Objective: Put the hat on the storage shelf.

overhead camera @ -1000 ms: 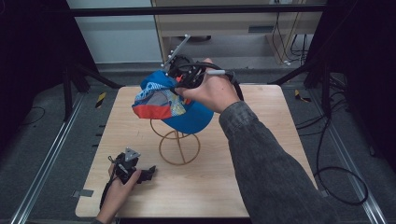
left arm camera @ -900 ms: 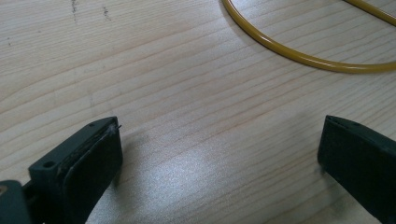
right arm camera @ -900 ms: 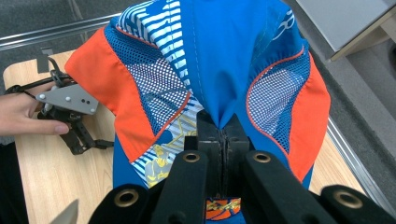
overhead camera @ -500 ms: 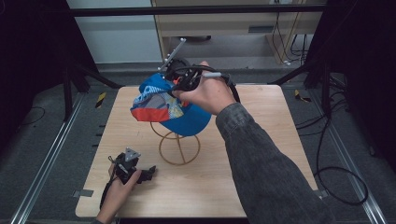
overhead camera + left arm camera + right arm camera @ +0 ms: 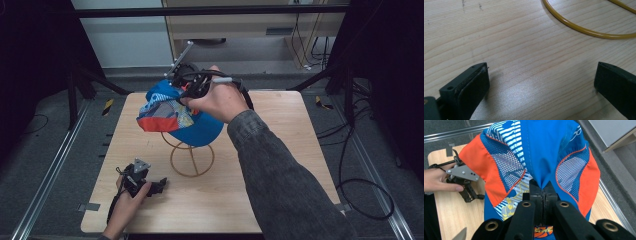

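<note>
A blue cap (image 5: 181, 119) with orange and mesh panels hangs over a yellow wire stand (image 5: 192, 159) at the middle of the table. My right gripper (image 5: 187, 95) holds it from the far side. In the right gripper view its jaws (image 5: 543, 193) are pressed together on a fold of the cap's blue cloth (image 5: 544, 150). My left gripper (image 5: 158, 185) rests on the table at the front left, pointing toward the stand. It is open (image 5: 541, 82) over bare wood, and the stand's base ring (image 5: 584, 31) lies just beyond.
The wooden table (image 5: 280, 165) has free room at the right and front. Metal rails run along the floor on both sides, and cables lie on the floor at the right (image 5: 360, 190). A cabinet stands behind the table.
The right hand and the cap have shifted only slightly. The left gripper has stayed where it was.
</note>
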### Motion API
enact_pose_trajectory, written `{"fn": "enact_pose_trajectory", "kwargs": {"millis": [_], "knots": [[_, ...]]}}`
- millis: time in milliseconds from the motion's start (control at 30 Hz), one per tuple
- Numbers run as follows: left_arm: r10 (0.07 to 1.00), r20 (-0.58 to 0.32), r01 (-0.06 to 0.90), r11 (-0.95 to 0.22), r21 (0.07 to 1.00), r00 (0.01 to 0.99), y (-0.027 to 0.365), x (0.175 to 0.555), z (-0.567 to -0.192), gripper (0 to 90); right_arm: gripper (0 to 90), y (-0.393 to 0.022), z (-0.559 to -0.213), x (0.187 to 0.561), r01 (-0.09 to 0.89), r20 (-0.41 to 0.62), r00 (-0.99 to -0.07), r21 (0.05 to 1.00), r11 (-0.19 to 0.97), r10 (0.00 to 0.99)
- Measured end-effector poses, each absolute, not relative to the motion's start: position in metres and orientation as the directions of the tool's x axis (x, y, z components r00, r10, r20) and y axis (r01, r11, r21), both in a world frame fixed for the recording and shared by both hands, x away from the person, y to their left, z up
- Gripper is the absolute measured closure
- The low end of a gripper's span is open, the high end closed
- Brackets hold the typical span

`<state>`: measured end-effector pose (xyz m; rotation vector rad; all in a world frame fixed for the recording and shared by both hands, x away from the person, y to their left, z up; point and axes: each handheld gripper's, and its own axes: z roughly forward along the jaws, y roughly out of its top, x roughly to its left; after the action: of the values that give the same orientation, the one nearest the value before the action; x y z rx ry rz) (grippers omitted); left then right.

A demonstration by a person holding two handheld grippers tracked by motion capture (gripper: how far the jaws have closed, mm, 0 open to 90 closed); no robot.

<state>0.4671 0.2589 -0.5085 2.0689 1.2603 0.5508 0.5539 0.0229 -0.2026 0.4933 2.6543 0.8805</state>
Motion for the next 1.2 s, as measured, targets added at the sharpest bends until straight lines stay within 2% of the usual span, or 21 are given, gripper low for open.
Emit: {"fn": "enact_pose_trajectory", "kwargs": {"millis": [400,1200], "knots": [[0.893,0.018,0.621,-0.327,0.712,0.450,0.258,0.467,-0.509,0.0,89.0,0.038,-0.215,0.556,0.229,-0.189,-0.900,0.562,0.795,0.393],[0.888,0.020,0.618,-0.336,0.711,0.459,0.256,0.465,-0.509,0.0,86.9,0.032,-0.224,0.557,0.244,-0.176,-0.902,0.545,0.802,0.394]]}}
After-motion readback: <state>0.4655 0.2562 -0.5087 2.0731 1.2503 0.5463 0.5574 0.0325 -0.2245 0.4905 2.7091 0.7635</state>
